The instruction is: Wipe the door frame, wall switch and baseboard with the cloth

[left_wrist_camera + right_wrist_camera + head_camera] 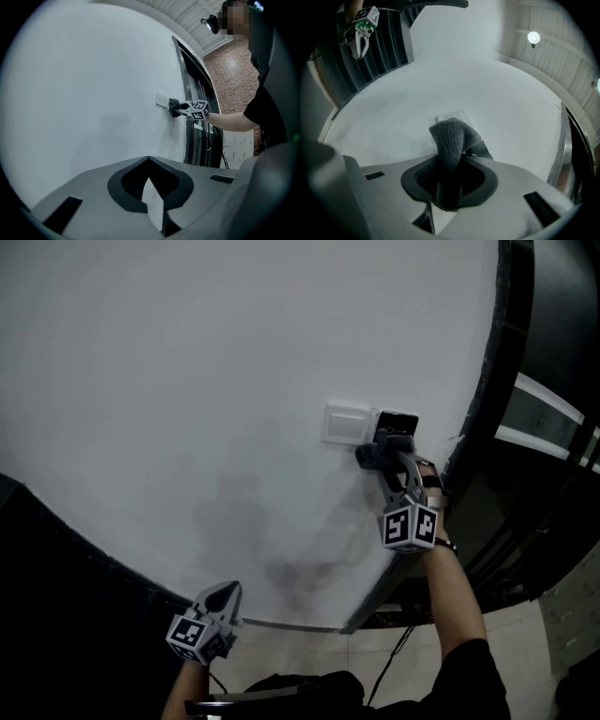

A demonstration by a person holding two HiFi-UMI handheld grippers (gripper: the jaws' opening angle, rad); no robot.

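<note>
A white wall switch (342, 424) sits on the white wall, beside a dark panel (398, 420). My right gripper (375, 454) is shut on a grey fleecy cloth (450, 140) and presses it against the switch's right edge. In the right gripper view the switch (452, 116) shows just behind the cloth. The dark door frame (506, 362) runs down the wall's right side. My left gripper (220, 601) hangs low at the left, away from the wall, shut with nothing in it. From the left gripper view I see the switch (161, 100) and the cloth (174, 105) far off.
A brick wall (234, 79) lies beyond the doorway. A thin cable (398, 648) trails over the pale tiled floor (525, 652) below the door frame. A ceiling lamp (533, 37) glows overhead. A dark band (56, 615) borders the wall at lower left.
</note>
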